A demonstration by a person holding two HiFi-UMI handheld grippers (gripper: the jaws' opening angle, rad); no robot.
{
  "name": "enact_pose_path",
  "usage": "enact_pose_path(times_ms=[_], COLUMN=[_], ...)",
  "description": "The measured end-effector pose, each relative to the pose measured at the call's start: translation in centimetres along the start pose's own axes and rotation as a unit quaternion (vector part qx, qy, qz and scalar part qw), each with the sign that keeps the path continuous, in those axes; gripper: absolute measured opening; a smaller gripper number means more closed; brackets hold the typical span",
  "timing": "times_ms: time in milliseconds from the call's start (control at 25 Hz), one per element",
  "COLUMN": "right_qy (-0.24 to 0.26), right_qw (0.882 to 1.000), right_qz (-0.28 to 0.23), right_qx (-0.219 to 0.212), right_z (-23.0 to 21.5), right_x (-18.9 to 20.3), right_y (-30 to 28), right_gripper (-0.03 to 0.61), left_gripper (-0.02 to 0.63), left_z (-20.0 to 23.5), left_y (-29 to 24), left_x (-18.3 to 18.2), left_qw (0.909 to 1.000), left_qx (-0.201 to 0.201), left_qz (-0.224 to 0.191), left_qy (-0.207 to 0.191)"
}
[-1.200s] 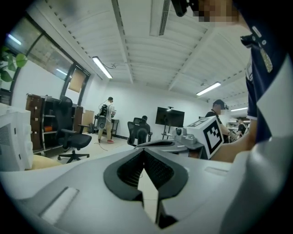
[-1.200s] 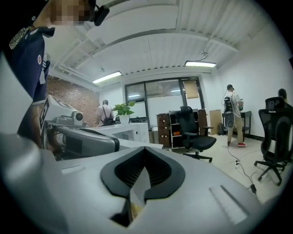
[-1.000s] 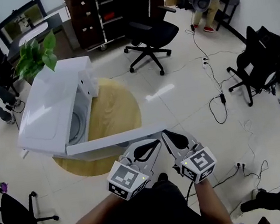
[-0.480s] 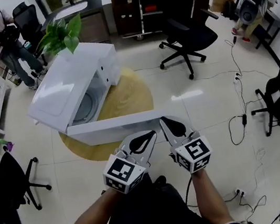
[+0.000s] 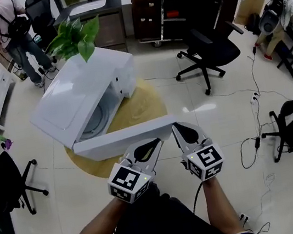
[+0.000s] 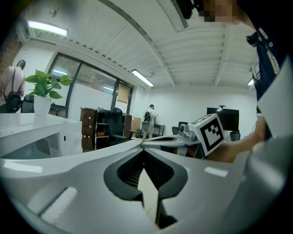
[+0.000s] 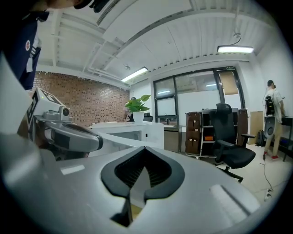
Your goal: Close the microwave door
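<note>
I hold left gripper (image 5: 159, 140) and right gripper (image 5: 175, 128) pinched closed and empty at the open microwave door (image 5: 120, 141). Risk: the narrow tips skid off the edge, leaving the door ajar.

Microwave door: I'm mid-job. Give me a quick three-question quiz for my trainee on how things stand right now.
1. True or false: the microwave door is fully shut.
2. The left gripper has its fingers: A) wide apart; B) together, holding nothing; C) clamped on a handle.
3. Fill in: the microwave stands on a round ____ table.
Key: 1 false; 2 B; 3 wooden.
</note>
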State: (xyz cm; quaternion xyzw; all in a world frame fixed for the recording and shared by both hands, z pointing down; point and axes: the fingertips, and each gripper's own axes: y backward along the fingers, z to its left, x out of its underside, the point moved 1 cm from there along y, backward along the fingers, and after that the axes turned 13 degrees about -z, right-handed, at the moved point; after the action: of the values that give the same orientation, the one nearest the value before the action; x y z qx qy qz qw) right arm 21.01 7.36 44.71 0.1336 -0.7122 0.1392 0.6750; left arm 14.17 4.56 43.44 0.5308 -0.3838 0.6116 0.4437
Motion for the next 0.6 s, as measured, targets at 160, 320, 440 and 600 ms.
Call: enact_pose_path(times_ms=[160, 320, 440, 600], right_qy=[0.007, 0.011, 0.015, 0.021], right_qw=[1.000, 0.999, 0.999, 0.995], right_qz=[0.007, 0.012, 0.013, 0.017], right_qx=[-0.017, -0.032, -0.050, -0.094], right_z=[-0.8, -1.3, -1.5, -1.7], right_x=[-0.2, -0.5, -0.6, -0.5], right_y=[-2.3, -4.6, -6.3, -8.6], right_gripper=[0.002, 0.002, 0.002, 0.002], left_gripper=[0.012, 0.012, 0.012, 0.012], left_z=[1.5, 3.1, 4.6, 6.3], left_y=[-0.7, -1.2, -1.5, -2.1], left_x=[0.1, 0.0, 0.1, 0.4], left_qw=[0.9999, 0.9994, 0.9984, 0.9954], left_qx=[-0.011, -0.029, -0.051, -0.092], left_qz=[-0.002, -0.012, -0.020, -0.021], left_qy=[0.009, 0.015, 0.017, 0.021])
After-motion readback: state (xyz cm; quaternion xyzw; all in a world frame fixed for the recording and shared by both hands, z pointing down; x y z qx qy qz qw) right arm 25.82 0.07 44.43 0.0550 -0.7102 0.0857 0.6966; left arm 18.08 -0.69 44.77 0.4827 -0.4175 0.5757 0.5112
